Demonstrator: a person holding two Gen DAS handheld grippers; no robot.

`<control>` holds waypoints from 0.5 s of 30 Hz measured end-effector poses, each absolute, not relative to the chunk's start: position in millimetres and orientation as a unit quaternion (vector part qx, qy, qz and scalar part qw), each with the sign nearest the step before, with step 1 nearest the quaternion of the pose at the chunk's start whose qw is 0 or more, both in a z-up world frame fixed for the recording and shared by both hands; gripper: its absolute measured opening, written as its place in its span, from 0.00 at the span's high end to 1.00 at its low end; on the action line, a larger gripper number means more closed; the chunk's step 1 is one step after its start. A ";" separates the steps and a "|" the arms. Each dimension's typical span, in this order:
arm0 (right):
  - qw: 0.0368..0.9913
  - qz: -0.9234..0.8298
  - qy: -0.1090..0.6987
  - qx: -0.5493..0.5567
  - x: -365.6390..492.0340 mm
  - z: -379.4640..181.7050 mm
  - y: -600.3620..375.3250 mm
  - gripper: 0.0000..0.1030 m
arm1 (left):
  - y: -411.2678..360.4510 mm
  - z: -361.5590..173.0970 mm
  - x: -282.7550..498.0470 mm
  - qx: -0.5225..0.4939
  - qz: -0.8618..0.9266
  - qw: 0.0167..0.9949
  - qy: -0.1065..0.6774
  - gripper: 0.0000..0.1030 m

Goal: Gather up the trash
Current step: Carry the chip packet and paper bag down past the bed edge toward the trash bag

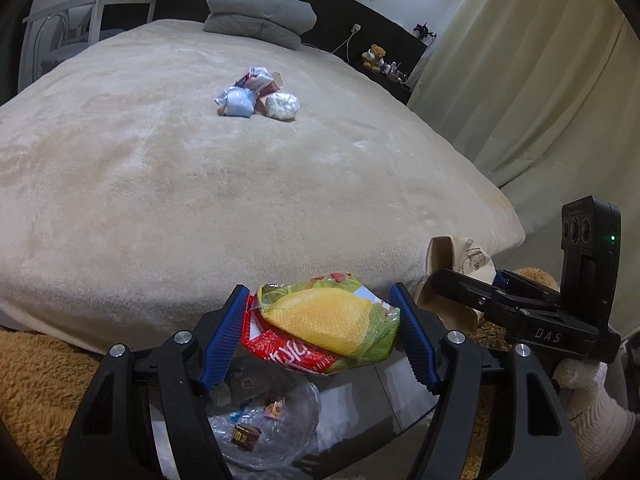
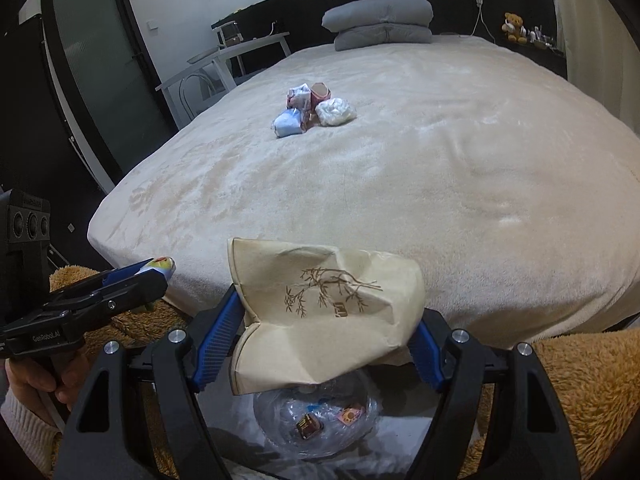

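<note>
left gripper (image 1: pixel 322 330): I've got it clamped on a crumpled wrapper (image 1: pixel 326 326), long axis left-right, angled down over the bin (image 1: pixel 276 428)
right gripper (image 2: pixel 320 340): pinching a paper bag (image 2: pixel 320 308), also crosswise
far: trash pile (image 2: pixel 314 110) mid-bed (image 2: pixel 440 160)

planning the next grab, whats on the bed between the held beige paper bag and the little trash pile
Nothing: in the right wrist view, only bare cream blanket lies between the crumpled beige paper bag and the small pile of wrappers.

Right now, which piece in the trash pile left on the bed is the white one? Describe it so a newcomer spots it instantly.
Start at the beige bed and find the small trash pile out in its middle, short of the folded grey pillow. The target is the white crumpled wad on the pile's right edge. Its neighbours are a pale blue packet and printed red-and-white wrappers; it alone is plain white.
</note>
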State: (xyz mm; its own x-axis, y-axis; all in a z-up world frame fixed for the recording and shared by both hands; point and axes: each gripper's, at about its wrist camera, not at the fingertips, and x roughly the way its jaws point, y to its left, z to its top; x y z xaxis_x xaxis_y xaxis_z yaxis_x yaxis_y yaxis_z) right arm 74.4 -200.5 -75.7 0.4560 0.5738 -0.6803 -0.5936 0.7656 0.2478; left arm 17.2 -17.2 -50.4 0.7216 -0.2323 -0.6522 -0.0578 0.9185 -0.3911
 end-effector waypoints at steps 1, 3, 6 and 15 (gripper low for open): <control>0.849 0.343 0.403 -0.011 75.7 -78.5 -199.9 0.27 | -17.8 -53.2 18.2 -0.198 -0.051 0.904 0.377 0.32; 0.840 0.343 0.421 -0.009 77.9 -84.6 -198.0 0.27 | -18.6 -58.1 18.9 -0.202 -0.056 0.898 0.388 0.32; 0.828 0.342 0.445 -0.015 79.3 -93.9 -192.6 0.27 | -17.9 -70.9 20.9 -0.214 -0.062 0.883 0.412 0.32; 0.774 0.336 0.537 -0.020 89.3 -134.3 -178.4 0.27 | -7.7 -111.1 26.7 -0.236 -0.052 0.837 0.491 0.32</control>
State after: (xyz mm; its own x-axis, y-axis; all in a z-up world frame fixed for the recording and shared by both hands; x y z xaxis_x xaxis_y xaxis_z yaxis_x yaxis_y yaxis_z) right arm 89.3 -178.4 -134.3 0.1978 0.4984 -0.8441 -0.5416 0.7733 0.3297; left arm 26.7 -7.7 -111.1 0.5128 -0.3182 -0.7974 -0.1457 0.8831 -0.4460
